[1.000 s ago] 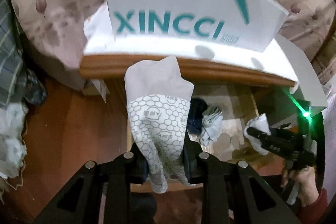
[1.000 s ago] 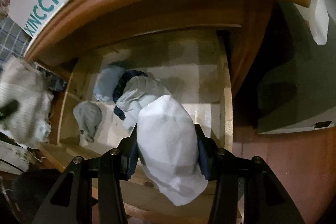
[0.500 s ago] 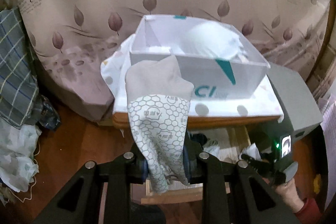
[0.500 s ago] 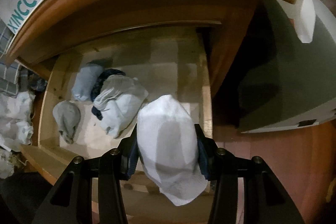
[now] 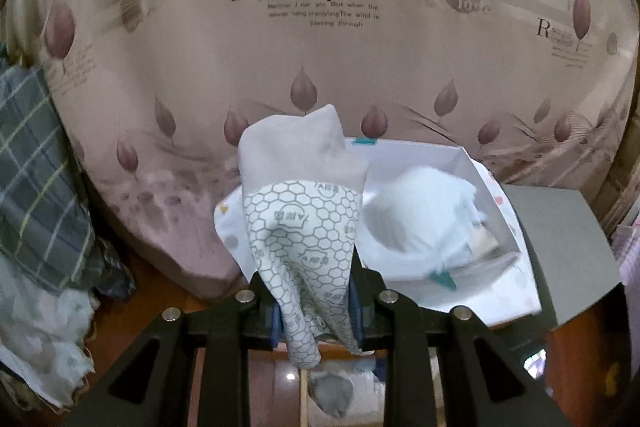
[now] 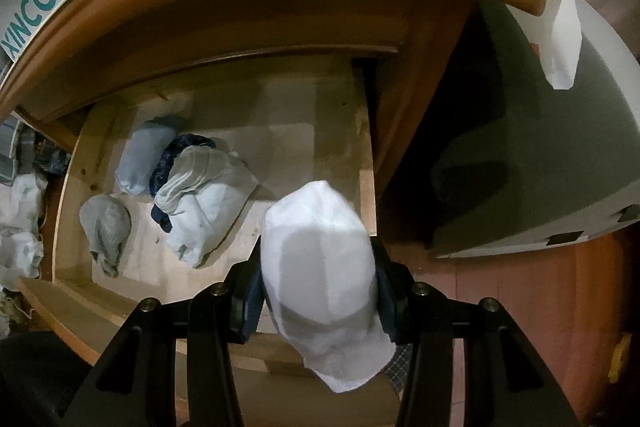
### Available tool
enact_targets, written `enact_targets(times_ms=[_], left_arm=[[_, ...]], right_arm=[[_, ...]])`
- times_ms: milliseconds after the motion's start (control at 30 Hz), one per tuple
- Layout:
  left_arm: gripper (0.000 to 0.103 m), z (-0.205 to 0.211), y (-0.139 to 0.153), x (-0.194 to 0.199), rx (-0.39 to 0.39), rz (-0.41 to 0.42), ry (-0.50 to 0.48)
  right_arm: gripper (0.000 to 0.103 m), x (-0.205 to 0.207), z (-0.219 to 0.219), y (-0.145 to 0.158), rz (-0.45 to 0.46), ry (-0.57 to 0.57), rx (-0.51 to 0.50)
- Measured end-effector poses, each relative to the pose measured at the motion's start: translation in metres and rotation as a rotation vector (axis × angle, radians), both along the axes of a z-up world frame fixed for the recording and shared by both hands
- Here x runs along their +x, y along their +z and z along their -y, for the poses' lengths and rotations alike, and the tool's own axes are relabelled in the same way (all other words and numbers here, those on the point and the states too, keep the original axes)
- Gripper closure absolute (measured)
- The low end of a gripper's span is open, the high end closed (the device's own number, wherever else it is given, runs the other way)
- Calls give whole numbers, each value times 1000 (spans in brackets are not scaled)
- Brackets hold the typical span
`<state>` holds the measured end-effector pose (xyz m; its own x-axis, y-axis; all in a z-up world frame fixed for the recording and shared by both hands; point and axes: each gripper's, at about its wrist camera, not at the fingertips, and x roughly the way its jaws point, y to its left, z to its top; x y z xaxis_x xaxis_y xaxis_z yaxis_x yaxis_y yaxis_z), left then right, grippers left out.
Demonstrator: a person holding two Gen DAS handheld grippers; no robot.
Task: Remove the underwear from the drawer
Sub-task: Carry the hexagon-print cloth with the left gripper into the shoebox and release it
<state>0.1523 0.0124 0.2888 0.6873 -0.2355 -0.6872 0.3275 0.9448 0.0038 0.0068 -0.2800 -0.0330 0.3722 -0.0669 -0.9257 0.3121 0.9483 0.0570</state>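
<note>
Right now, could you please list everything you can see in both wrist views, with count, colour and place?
honeycomb-print garment: one, grey and white, clamped in the left tongs.
white garment: one, white with a grey patch, clamped in the right tongs.
drawer: one, pale wood, open under the brown cabinet top.
folded clothes in the drawer: about four, light blue, navy, pale grey and grey, at its left side.
shoe box: one, white with teal lettering, on the cabinet top, white cloth inside.
leaf-print fabric: one, pinkish beige, behind the box.
plaid cloth: one, grey-blue, far left.
grey box: one, right of the cabinet.
left tongs: black, shut.
right tongs: black, shut.
</note>
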Motion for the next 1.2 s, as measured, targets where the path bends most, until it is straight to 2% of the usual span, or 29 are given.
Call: enact_targets(times_ms=[100,267,433,567,667,767,900,1033,1200], left_arm=[[78,18,-2,26,50,9,-10],[78,43,-31,66,87,-47,-9],[78,60,-64,86,122,-78,-27],[78,72,-95,98,155,-137,-27],[77,79,-110,99,191,-136,-31],[73,82,-117,99,223,-127,-23],[67,77,-120,103,225,-143,14],[51,75,-115,100,245,-126,38],[49,65,-103,92,217,-111,40]], right_arm=[[59,0,0,0,-2,-5,-21],[59,0,2,-2,-5,-17,-16],[59,0,4,-4,-11,-21,-5],[59,1,3,-4,-13,-24,2],[59,1,2,-4,-13,-23,13],[59,1,2,-4,-14,-23,13],[59,1,1,-4,-14,-22,14],[59,1,0,-4,-16,-17,12],[59,1,-1,-3,-13,-13,11]])
